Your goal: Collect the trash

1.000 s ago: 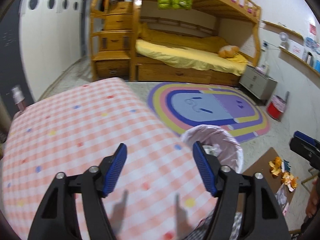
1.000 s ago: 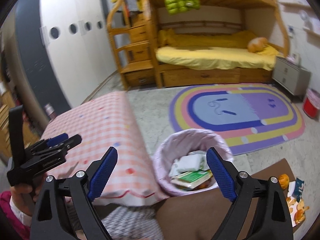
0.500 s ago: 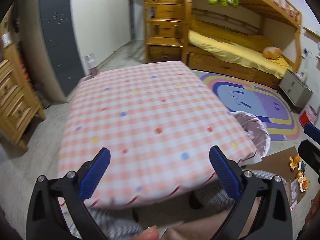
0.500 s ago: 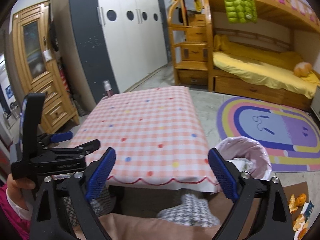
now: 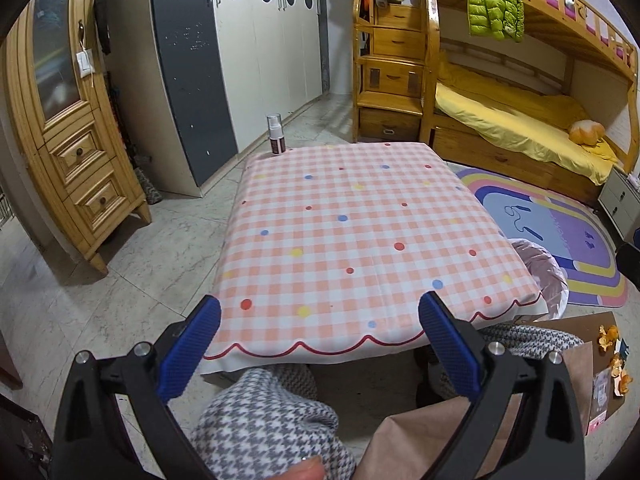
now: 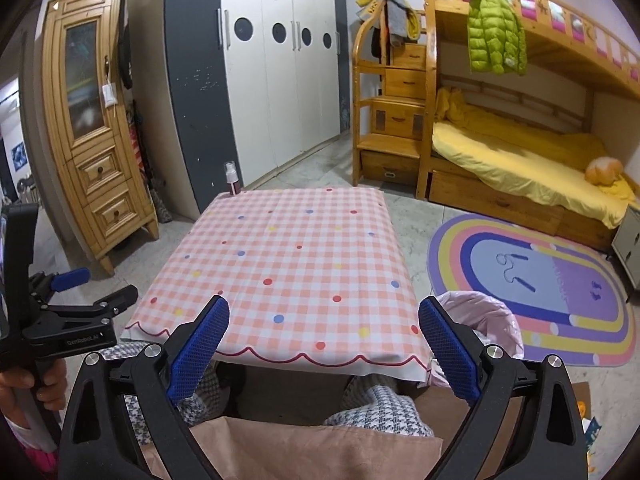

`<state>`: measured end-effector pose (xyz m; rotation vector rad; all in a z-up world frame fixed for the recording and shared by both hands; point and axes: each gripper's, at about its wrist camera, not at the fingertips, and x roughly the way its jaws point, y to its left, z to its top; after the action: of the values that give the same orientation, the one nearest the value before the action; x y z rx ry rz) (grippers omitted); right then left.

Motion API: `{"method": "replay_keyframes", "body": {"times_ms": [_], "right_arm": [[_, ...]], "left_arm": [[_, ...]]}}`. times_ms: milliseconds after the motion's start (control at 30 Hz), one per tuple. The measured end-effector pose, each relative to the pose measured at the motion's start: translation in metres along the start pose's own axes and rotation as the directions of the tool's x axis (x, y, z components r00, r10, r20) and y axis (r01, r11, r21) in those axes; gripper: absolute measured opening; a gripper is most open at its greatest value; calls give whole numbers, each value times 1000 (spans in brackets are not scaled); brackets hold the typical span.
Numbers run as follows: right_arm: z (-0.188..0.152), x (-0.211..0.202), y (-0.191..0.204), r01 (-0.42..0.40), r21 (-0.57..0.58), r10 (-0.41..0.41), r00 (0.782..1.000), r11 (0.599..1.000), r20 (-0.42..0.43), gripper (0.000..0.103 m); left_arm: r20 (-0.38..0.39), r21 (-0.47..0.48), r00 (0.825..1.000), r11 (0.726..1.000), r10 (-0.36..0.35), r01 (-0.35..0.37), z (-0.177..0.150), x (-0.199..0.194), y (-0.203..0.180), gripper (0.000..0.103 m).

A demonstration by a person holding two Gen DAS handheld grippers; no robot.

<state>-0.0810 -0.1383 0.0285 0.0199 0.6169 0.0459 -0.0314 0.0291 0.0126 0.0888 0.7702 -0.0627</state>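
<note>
Trash bin (image 6: 486,322) sits right of both empty, wide-spread tongs (image 6: 322,344).

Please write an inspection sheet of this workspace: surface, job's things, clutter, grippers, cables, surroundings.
Surface: table under a pink checked cloth; one spray bottle at its far left corner, nothing else on it.
Job's things: lined bin on the floor at the table's right; peels and wrappers on the brown board further right.
Clutter: nothing seen besides that trash.
Grippers: left gripper open, jaws just widened, nothing between them; right gripper open, empty.
Cables: nothing seen.
Surroundings: bunk bed, green jacket, rug, wardrobe, wooden cabinet.
</note>
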Motion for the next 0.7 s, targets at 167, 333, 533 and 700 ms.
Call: {"method": "replay_keyframes", "body": {"times_ms": [167, 333, 533, 700], "right_arm": [[-2, -1, 9, 3, -26, -3, 1000, 1000, -2, 95], [-1, -2, 9, 10, -28, -10, 1000, 1000, -1, 95], [-3, -2, 7, 13, -26, -13, 1000, 1000, -3, 95], [-4, -1, 4, 15, -24, -15, 1000, 1000, -3, 95]], "left_arm": [[1, -5, 1000, 1000, -8, 8, 0, -1, 1, 96], [-2, -2, 1000, 1000, -10, 10, -2, -2, 0, 96], [-4, 0, 1000, 1000, -6, 6, -3, -1, -2, 96], [-2, 1, 1000, 1000, -4, 4, -3, -2, -2, 96]]}}
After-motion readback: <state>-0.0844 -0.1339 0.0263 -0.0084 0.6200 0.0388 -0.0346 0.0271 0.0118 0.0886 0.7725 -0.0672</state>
